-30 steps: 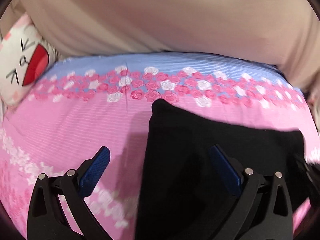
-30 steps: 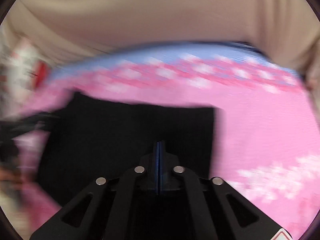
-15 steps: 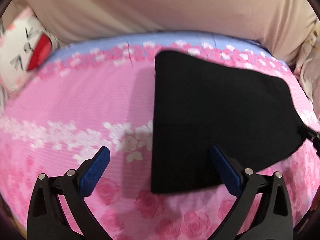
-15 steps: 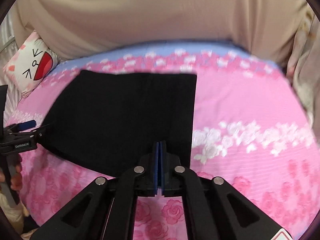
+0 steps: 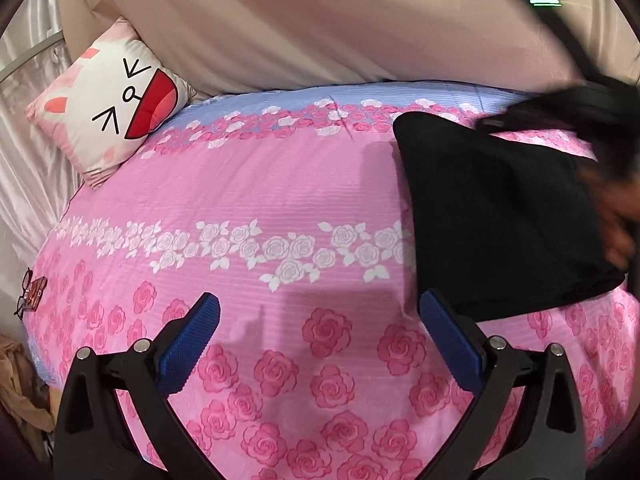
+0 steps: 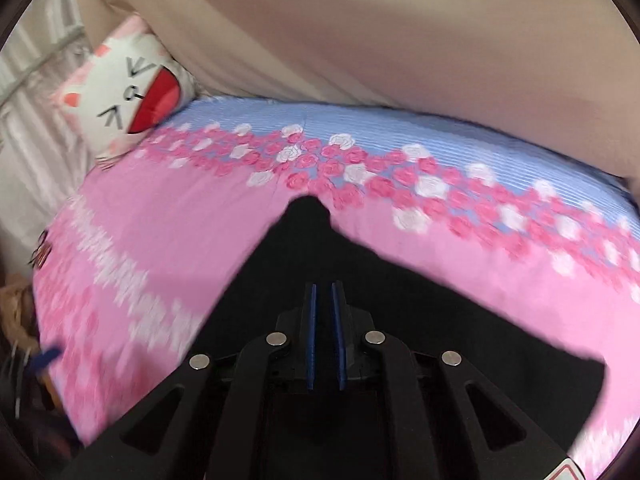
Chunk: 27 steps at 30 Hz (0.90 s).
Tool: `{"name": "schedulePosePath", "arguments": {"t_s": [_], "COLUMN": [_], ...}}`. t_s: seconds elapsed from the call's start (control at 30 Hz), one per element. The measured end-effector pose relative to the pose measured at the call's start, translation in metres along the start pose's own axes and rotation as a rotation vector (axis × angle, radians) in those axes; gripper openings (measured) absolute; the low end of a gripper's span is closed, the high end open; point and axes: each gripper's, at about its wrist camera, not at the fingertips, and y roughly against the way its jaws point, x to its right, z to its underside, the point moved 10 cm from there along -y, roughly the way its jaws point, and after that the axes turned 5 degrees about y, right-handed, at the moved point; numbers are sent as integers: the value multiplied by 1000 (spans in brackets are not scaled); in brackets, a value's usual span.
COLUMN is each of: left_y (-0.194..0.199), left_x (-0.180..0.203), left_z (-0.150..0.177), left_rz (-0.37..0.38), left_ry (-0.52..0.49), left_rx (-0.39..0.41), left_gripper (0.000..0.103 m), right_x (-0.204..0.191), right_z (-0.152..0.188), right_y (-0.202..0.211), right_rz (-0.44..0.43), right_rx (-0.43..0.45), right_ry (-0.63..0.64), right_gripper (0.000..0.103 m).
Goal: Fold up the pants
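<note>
1. The bed point(image 5: 248, 200) fills both views; its cover is a ribbed cotton-like sheet, pink with printed roses, with a band of white roses across the middle and a blue strip along the upper edge. It is judged to serve as a broad, soft surface on which cloth can be spread flat.
2. The pants point(image 5: 496, 220) are seen at the right of the left wrist view as a compact black slab with straight edges, lying on the bed. The fabric is matte and fairly thick. In the right wrist view the same black cloth point(image 6: 340, 280) spreads from the lower centre. The folding is judged to be nearly done.
3. The cushion point(image 5: 116, 108), square, with a cartoon cat face, is propped at the upper left, clear of the work.
4. The left gripper point(image 5: 320, 320) is held over bare sheet with its fingers spread wide and nothing between them, probably freed for the next grasp.
5. The right gripper point(image 6: 324, 336) shows its fingers nearly together with a narrow gap; whether cloth is pinched cannot be told, as the view is blurred.
</note>
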Motion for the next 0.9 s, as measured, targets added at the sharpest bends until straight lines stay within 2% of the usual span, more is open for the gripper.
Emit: {"name": "schedulePosePath", "arguments": {"t_s": [0.03, 0.07, 0.1, 0.17, 0.23, 0.27, 0.33, 0.4, 0.43, 0.5, 0.53, 0.6, 0.63, 0.73, 0.8, 0.87, 0.9], "left_y": [0, 1, 1, 0, 1, 2, 3, 1, 1, -2, -4, -8, -9, -5, -3, -6, -8], "left_x": [-1, -1, -2, -2, 0, 1, 7, 18, 22, 40, 48, 72, 80, 96, 101, 105, 107], "left_z": [0, 1, 1, -1, -6, -8, -14, -19, -20, -24, -25, -26, -26, -27, -24, -19, -17], "left_rz": [-3, -4, -1, 7, 17, 23, 48, 79, 89, 116, 129, 169, 177, 194, 205, 186, 178], "left_ry": [2, 2, 1, -3, -6, -6, -8, -18, -24, -50, -62, -91, -101, -109, -107, -120, -127], "left_rx": [1, -1, -2, -4, 4, 9, 18, 17, 17, 18, 17, 4, -1, -6, -7, -18, -25], "left_gripper": [98, 98, 98, 98, 98, 98, 98, 98, 98, 98, 98, 98, 98, 98, 98, 98, 98], "right_x": [-3, -6, -8, -10, -7, 0, 26, 53, 65, 96, 111, 115, 116, 116, 116, 118, 119], "right_z": [2, 2, -1, -3, 2, 9, 41, 84, 103, 145, 164, 171, 172, 174, 185, 207, 212], "right_y": [-23, -39, -37, -21, 20, 40, 80, 109, 113, 110, 104, 118, 134, 174, 174, 148, 140], "right_rz": [6, 28, 36, 32, -23, -8, 84, 139, 161, 264, 280, 210, 211, 288, 317, 328, 319], "right_rx": [-46, -50, -22, -20, 54, 84, 121, 132, 120, 45, 34, 80, 99, 177, 149, 65, 61], "right_ry": [14, 33, 52, 38, -5, -13, -41, -92, -114, -153, -164, -233, -268, -236, -206, -164, -162], "right_gripper": [10, 10, 10, 9, 9, 9, 10, 10, 10, 14, 8, 8, 10, 25, 26, 26, 26]}}
